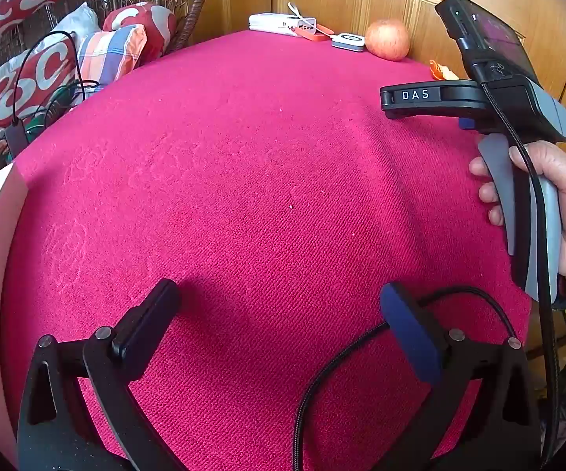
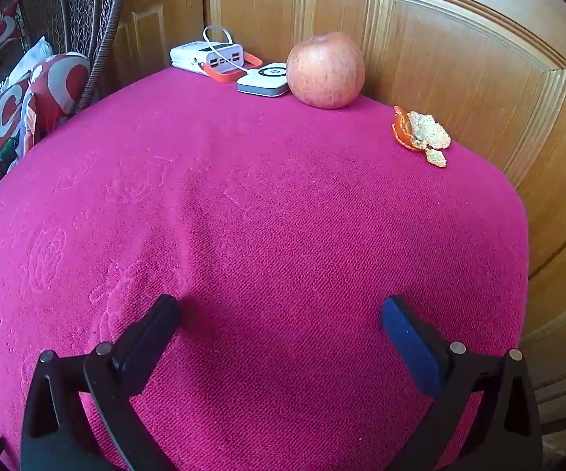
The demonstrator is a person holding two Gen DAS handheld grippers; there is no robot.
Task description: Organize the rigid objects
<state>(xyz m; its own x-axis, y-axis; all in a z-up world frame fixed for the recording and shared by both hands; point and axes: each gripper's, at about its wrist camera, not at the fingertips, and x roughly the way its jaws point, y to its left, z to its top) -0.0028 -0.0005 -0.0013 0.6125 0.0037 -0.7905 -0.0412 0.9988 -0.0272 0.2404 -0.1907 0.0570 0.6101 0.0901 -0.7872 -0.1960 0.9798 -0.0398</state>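
Left tongs and right tongs: both spread wide, nothing held, poised over the magenta-covered worktop. Apple, white power bank and small white pad are grouped far ahead; orange peel is placed ahead-right.

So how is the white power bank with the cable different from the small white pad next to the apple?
The power bank is a long, thick block; the small pad is flatter and squarish. The power bank has a row of ports, a white cable looped out of it and an orange strap; the pad shows a ring on top and no cable. The pad lies nearer the apple. Both are white and rest at the far edge of the red cloth.
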